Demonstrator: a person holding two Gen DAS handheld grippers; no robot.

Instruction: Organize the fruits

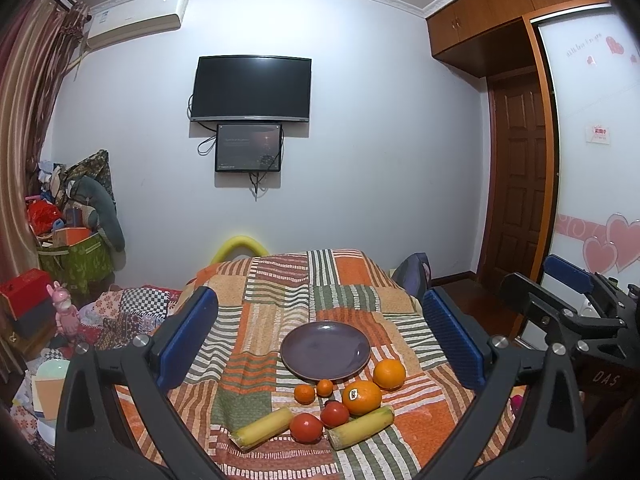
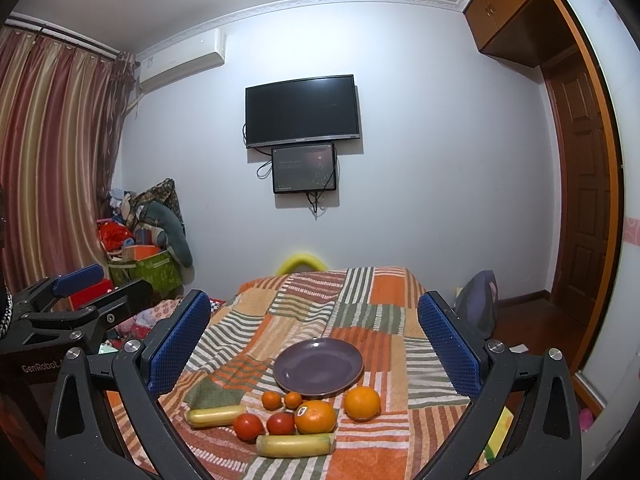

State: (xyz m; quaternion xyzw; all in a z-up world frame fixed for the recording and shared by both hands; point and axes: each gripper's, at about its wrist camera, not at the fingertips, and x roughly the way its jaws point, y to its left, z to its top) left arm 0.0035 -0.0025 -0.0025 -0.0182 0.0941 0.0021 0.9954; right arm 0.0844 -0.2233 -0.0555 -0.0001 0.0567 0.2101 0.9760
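The patchwork cloth (image 1: pixel 352 280) carries an empty purple plate (image 1: pixel 325 350); just near of it lie two oranges (image 1: pixel 361 397), two yellow sticks (image 1: pixel 262 428), two tomatoes (image 1: pixel 306 427) and two tangerines (image 1: pixel 305 393). My left gripper (image 1: pixel 320 344) and right gripper (image 2: pixel 316 344) both hover wide open, holding nothing. I judge that sorting has not begun; the next move calls for closing on one fruit and carrying it to the plate.

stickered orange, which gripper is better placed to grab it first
Probably right, narrowly. In the right wrist view the stickered orange sits close to center between that gripper's open fingers; in the left wrist view it lies right of the left gripper's center. Both are open and empty.
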